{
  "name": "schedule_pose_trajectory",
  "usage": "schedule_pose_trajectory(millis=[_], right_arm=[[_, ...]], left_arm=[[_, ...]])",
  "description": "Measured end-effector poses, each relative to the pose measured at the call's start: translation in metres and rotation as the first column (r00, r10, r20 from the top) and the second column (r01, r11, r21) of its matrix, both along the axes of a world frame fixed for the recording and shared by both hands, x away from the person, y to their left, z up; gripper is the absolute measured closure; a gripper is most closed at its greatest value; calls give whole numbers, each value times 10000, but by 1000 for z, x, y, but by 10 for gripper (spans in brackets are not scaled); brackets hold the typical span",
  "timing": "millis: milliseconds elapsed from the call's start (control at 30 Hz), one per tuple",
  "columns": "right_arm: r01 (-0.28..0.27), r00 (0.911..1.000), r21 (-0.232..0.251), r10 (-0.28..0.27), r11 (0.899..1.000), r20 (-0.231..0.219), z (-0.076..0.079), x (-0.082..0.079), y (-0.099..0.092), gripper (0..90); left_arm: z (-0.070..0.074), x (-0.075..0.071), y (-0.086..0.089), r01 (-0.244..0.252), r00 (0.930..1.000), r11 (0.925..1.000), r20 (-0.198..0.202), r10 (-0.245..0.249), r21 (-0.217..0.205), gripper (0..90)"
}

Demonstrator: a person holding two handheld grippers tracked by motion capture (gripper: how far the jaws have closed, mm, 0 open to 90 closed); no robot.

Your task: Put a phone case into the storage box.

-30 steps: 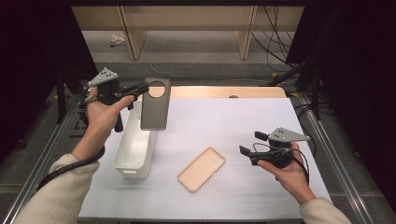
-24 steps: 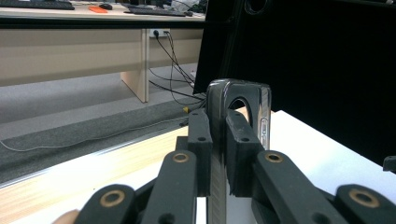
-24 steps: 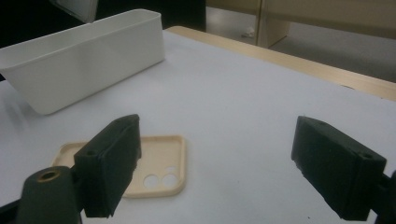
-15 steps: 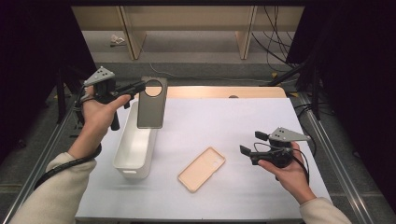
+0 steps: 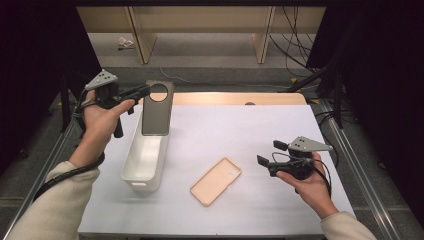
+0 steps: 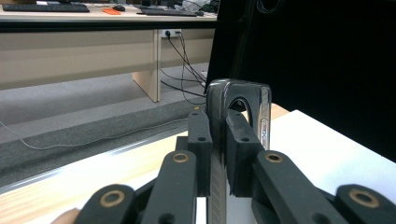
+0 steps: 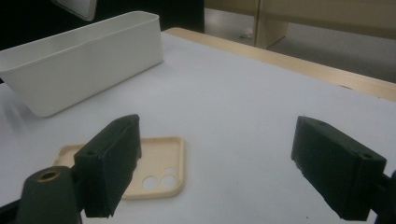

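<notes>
My left gripper [image 5: 145, 91] is shut on the top edge of a dark grey phone case [image 5: 156, 112] with a round camera hole. The case hangs upright over the far end of a long white bin [image 5: 141, 186]. In the left gripper view the jaws [image 6: 217, 126] pinch the case [image 6: 240, 91] edge-on. A beige phone case [image 5: 216, 181] lies inside-up on the white table between the bin and my right gripper [image 5: 270, 153]. That gripper is held low at the right front, open, with nothing between its pads. The right gripper [image 7: 215, 158] view looks over the beige case [image 7: 159, 163] toward the bin [image 7: 84, 60].
The white table top [image 5: 240, 125] has a wooden strip [image 5: 225, 98] along its far edge and metal rails at both sides. Beyond it are desk legs and cables on the floor, with dark curtains left and right.
My left gripper has drifted a little to the left with the grey case, which now hangs more squarely over the bin's far end. The right gripper has stayed put.
</notes>
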State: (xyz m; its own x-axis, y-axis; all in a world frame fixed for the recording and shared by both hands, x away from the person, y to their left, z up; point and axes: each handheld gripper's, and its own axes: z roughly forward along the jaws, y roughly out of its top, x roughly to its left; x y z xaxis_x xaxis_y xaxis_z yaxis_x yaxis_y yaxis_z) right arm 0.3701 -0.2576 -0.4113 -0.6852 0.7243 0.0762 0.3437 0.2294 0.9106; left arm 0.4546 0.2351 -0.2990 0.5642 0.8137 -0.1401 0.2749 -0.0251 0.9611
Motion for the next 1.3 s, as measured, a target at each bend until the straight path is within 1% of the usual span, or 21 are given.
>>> schedule_pose_trajectory(millis=[267, 533, 867, 1300], right_arm=[[33, 10000, -1, -33, 10000, -10, 0, 0, 0, 169], [31, 10000, 15, -31, 10000, -16, 0, 0, 0, 169], [42, 10000, 42, -42, 10000, -26, -1, 1, 0, 169], [56, 10000, 80, -55, 10000, -44, -1, 1, -1, 169]], left_arm=[[0, 3, 7, -132, 9999, 9999, -18, 133, 39, 816], [-2, 5, 10, -210, 9997, 9998, -88, 210, 49, 816], [-2, 9, 12, -226, 9997, 9997, -59, 226, 78, 816], [-3, 15, 16, -397, 9992, 9992, -97, 398, 83, 816]])
